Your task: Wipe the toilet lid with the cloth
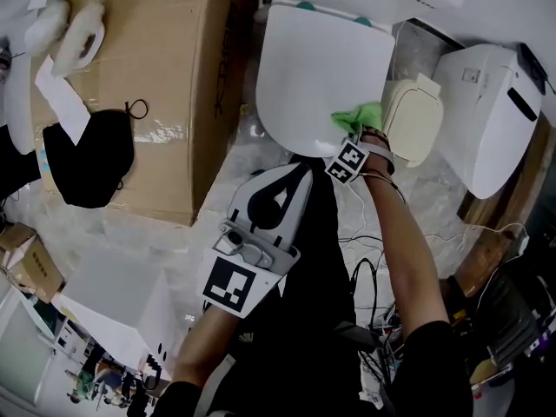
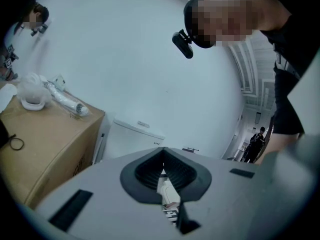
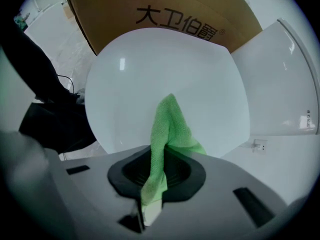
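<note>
Nearest: left gripper (image 1: 297, 174), jaws closed together on nothing, held short of the toilet. Farther: right gripper (image 1: 356, 131) clamped on green cloth (image 1: 363, 115), spread on the near right part of the white toilet lid (image 1: 313, 68). Left of lid: cardboard box (image 1: 174, 59).

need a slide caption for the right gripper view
Right gripper shut on a green cloth, held in front of the white toilet lid, cardboard box behind.

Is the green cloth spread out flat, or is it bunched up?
Bunched up. The right gripper pinches the cloth into a narrow twisted strip, and its free end lies crumpled on the toilet lid.
</note>
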The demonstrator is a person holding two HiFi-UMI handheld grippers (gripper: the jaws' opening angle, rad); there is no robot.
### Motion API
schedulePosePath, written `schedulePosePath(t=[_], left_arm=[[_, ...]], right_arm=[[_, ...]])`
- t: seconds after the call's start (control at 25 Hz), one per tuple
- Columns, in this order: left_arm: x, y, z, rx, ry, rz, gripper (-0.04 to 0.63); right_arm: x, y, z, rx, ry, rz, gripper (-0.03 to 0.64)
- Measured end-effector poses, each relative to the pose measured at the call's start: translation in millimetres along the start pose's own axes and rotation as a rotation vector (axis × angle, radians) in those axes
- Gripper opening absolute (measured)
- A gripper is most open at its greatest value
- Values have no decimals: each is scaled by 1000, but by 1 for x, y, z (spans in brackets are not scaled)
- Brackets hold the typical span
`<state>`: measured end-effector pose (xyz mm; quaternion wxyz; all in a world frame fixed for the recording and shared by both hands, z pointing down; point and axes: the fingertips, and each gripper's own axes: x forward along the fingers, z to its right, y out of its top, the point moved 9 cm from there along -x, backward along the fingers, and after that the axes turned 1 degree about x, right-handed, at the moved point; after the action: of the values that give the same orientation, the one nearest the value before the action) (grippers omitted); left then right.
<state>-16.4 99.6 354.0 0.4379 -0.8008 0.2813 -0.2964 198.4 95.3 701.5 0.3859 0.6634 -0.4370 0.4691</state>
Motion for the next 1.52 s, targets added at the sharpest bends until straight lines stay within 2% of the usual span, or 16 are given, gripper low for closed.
schedulePosePath(t=[0.16, 0.32, 0.44, 0.56, 0.68, 0.76, 0.84, 0.92, 1.0, 1.28, 1.52], left_arm=[[-24, 0, 1, 4, 2, 23, 6], [-51, 0, -2, 12, 9, 36, 6], [-75, 3, -6, 20, 29, 58, 6], [-98, 14, -5, 44, 32, 75, 6], [-121, 29, -3, 63, 21, 102, 6], [-137, 44, 2, 82, 10, 157, 6], [-153, 62, 11, 105, -4, 202, 6], [-172, 79, 22, 121, -11, 194, 6], [-193, 99, 33, 130, -14, 172, 6], [-243, 162, 73, 141, -44, 199, 6], [-261, 192, 111, 190, -67, 209, 6]], right_arm=[[-11, 17, -33, 65, 63, -2, 55], [-20, 43, -56, 219, 194, 57, 55], [-32, 71, -69, 375, 321, 157, 54], [-58, 96, -64, 584, 367, 306, 54], [-107, 107, -40, 816, 349, 496, 54], [-150, 106, -22, 944, 326, 611, 54], [-197, 97, -6, 1039, 282, 709, 54], [-251, 85, 6, 1105, 229, 787, 54], [-311, 73, 13, 1148, 185, 858, 54], [-501, 19, 38, 1184, 15, 1083, 54], [-601, -43, 30, 1221, -119, 1209, 54]])
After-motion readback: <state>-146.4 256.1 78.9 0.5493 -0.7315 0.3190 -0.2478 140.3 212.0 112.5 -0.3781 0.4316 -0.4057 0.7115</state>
